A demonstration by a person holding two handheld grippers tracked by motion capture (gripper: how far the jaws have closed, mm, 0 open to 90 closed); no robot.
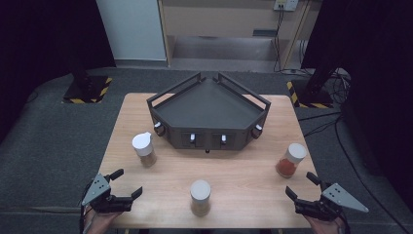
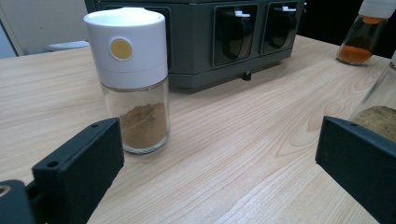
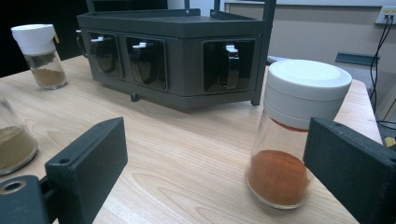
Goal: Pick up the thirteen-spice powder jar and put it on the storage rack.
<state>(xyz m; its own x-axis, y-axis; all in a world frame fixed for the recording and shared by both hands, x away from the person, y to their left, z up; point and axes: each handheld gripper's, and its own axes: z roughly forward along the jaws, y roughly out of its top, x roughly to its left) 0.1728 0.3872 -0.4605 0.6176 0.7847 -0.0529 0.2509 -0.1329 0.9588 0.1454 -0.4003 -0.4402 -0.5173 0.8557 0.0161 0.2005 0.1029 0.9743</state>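
Wooden surface [image 1: 243, 170] with dark corner rack [image 1: 209, 105] at rear. Three upright glass spice jars in front: brown [image 1: 144, 149] left, tan [image 1: 200, 197] centre, orange-red [image 1: 291, 160] right. Probably light, rigid, slick, breakable; best gripped around glass body. Left tongs [image 1: 127, 183], right tongs [image 1: 299, 185] open, empty.

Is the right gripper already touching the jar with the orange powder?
Apart. In the high view, bare table lies between the right gripper and the orange-powder jar. The right gripper view shows its jaws wide open, the jar standing beyond them.
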